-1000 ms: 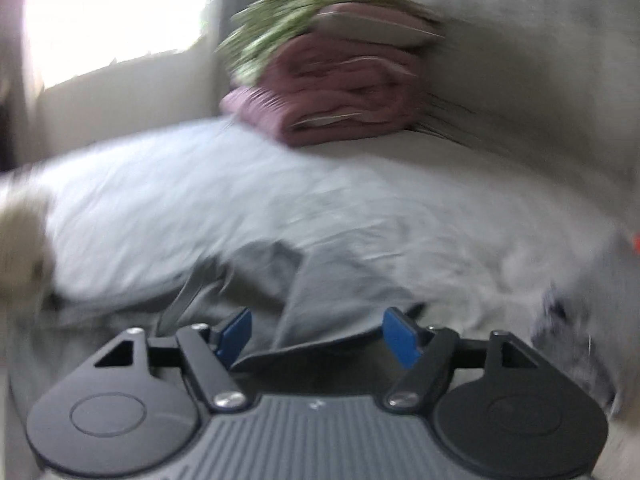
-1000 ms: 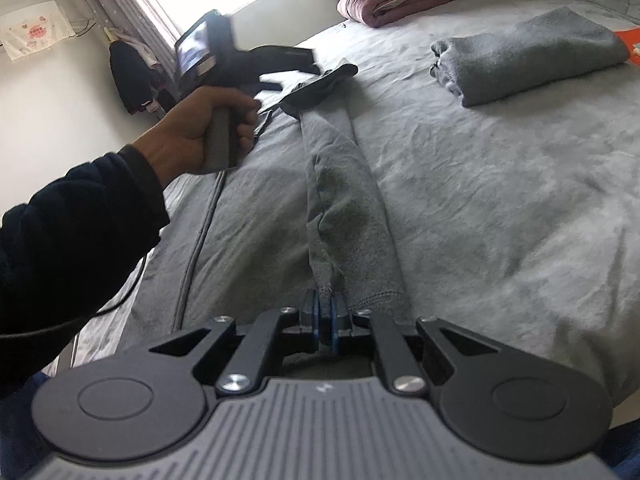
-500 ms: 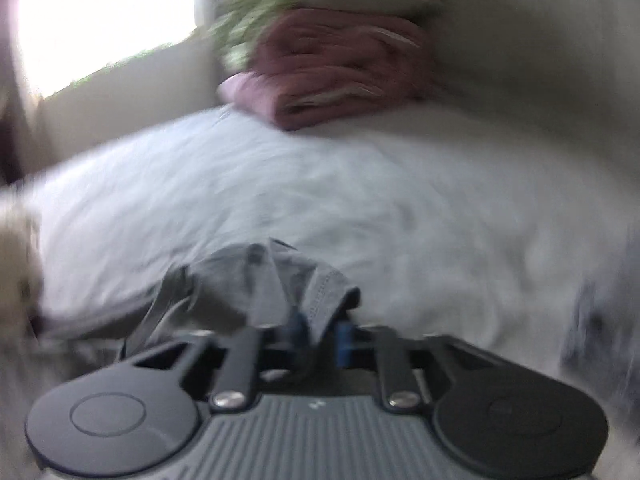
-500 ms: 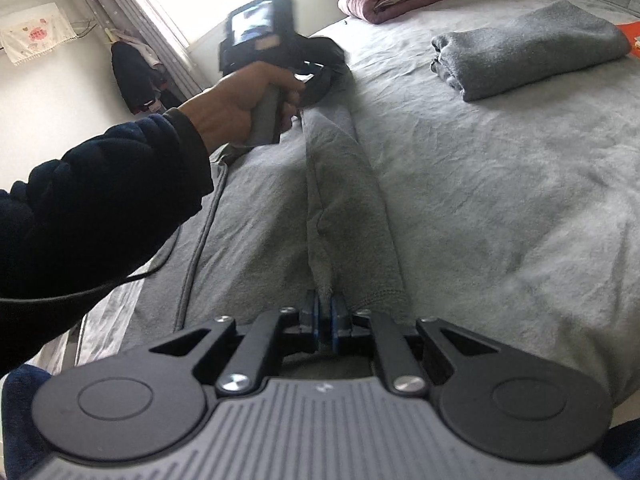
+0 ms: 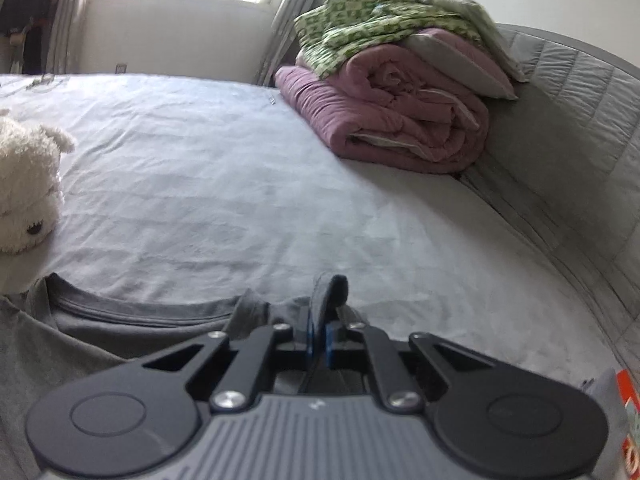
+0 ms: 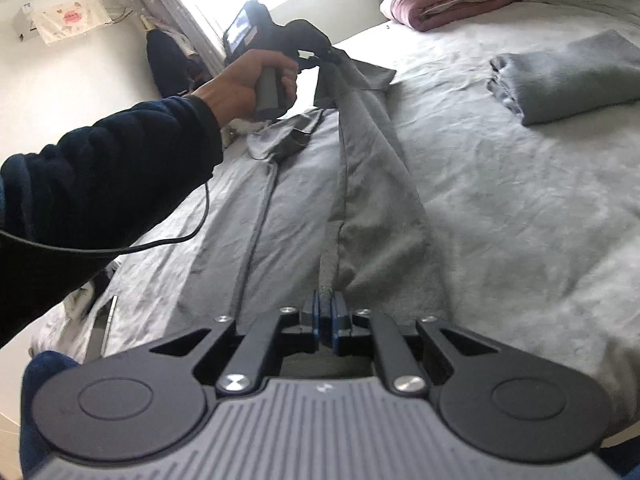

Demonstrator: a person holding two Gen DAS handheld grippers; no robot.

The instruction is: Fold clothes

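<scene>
A grey T-shirt (image 6: 372,184) lies along the bed, one long edge lifted and stretched between both grippers. My right gripper (image 6: 327,322) is shut on the shirt's near hem. My left gripper (image 6: 324,54), held by a hand in a dark sleeve, is shut on the far shoulder end and raised above the bed. In the left wrist view the left gripper (image 5: 319,338) pinches a fold of the grey T-shirt (image 5: 132,316), whose collar curves to the left.
A folded grey garment (image 6: 560,76) rests on the bed at right. Rolled pink and green quilts (image 5: 400,92) are stacked by the padded headboard (image 5: 568,128). A white plush toy (image 5: 24,184) sits at left. A black cable (image 6: 168,240) trails from the left gripper.
The left gripper went from open to shut on the shirt's far end and lifted it, pulling the edge taut. The right gripper kept its grip and barely moved.
</scene>
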